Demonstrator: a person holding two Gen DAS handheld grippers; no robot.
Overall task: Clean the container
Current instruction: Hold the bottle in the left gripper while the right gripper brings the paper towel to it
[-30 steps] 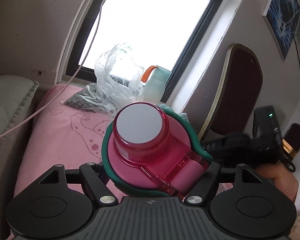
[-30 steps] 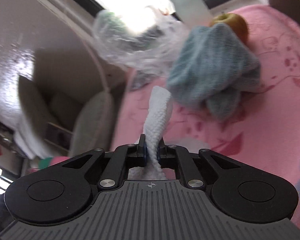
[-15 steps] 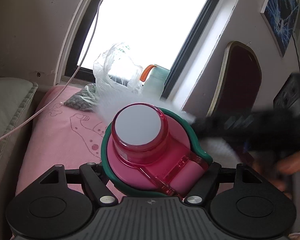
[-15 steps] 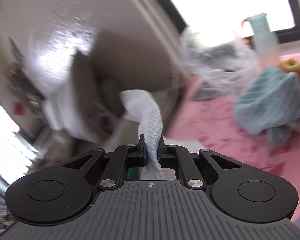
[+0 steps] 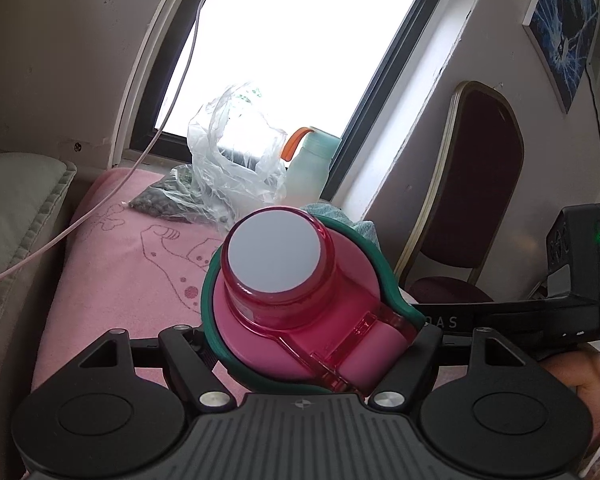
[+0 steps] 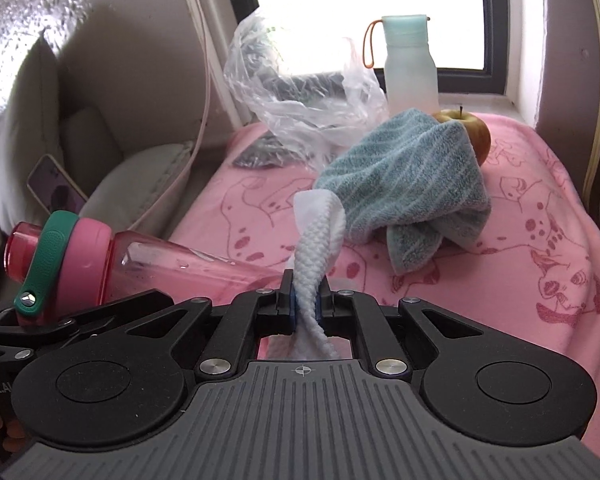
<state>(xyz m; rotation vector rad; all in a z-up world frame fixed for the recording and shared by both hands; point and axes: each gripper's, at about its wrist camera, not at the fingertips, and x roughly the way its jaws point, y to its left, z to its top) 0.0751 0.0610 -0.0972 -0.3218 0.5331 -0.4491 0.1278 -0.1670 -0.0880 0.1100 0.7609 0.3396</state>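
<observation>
Bottle (image 5: 296,304) clamped in left gripper (image 5: 312,344) — right gripper (image 6: 304,300) alongside.

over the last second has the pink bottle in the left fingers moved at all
No. In the left wrist view the pink bottle sits in the same spot against the window frame and the pale green bottle behind it.

Bright window (image 5: 300,52), maroon chair (image 5: 480,184) beside wall (image 5: 60,48)

Apple (image 6: 480,136) half hidden behind teal towel (image 6: 412,184)
</observation>
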